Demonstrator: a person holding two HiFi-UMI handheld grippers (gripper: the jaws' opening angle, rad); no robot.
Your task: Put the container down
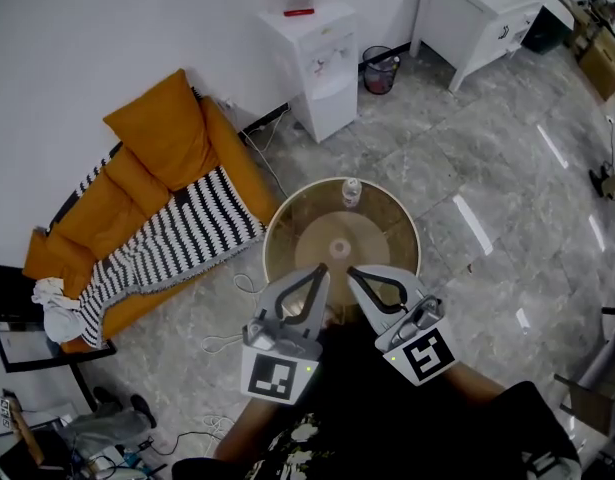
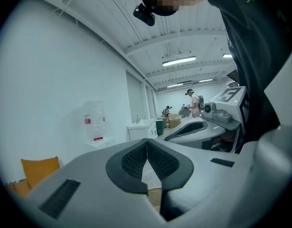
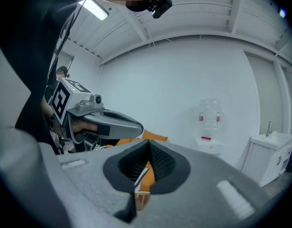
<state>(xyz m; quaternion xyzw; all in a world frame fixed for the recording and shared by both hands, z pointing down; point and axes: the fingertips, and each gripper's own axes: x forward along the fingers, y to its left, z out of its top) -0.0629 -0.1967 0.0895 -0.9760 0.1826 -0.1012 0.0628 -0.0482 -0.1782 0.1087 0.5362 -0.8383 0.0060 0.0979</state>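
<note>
A small clear container (image 1: 351,192) with a pale lid stands upright at the far edge of the round glass table (image 1: 287,230). Both grippers hover side by side over the table's near edge, well short of the container. My left gripper (image 1: 323,268) is shut, and in the left gripper view its ribbed pads (image 2: 136,158) meet with nothing between them. My right gripper (image 1: 352,271) is shut too, and its pads (image 3: 160,161) press together empty. Each gripper view shows the other gripper alongside: the right gripper (image 2: 202,126) and the left gripper (image 3: 105,120).
An orange sofa (image 1: 152,183) with a striped blanket lies left of the table. A white water dispenser (image 1: 322,63), a black bin (image 1: 380,70) and a white desk (image 1: 477,13) stand along the far wall. Cables trail on the floor by the sofa. People (image 2: 195,101) work far off.
</note>
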